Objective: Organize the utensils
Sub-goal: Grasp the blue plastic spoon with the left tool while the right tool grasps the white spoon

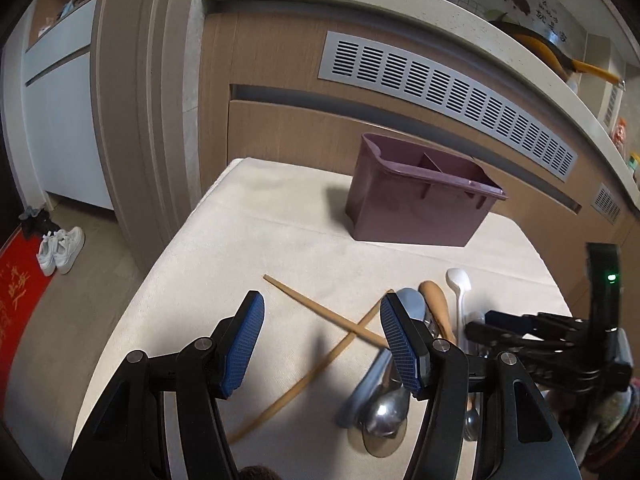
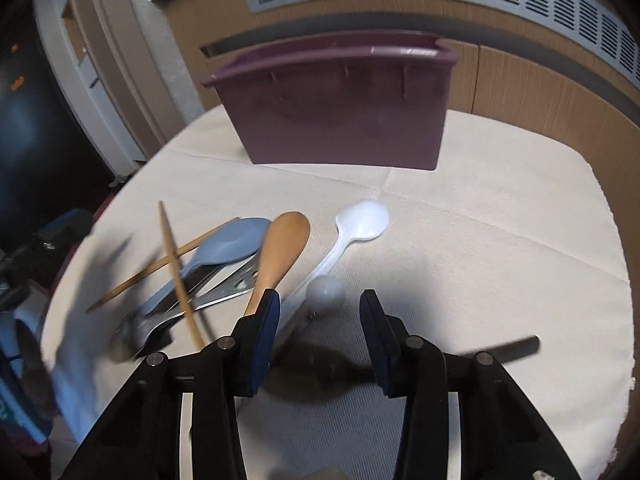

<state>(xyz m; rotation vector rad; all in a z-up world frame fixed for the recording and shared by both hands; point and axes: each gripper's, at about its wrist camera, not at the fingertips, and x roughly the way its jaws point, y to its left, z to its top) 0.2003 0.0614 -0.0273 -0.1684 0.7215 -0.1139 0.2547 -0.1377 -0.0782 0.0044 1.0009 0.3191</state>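
Partly hidden beneath blue spoon [image 2: 224,246]: blurred metal utensils [image 2: 212,300].

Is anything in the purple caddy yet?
No: in the left wrist view the purple caddy's visible compartments look empty, and the chopsticks lie on the tablecloth.

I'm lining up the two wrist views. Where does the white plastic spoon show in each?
Left wrist: white plastic spoon at lower right, beside the wooden spoon.
Right wrist: white plastic spoon near centre, right of the wooden spoon.
Shared landmark: purple utensil caddy behind it.
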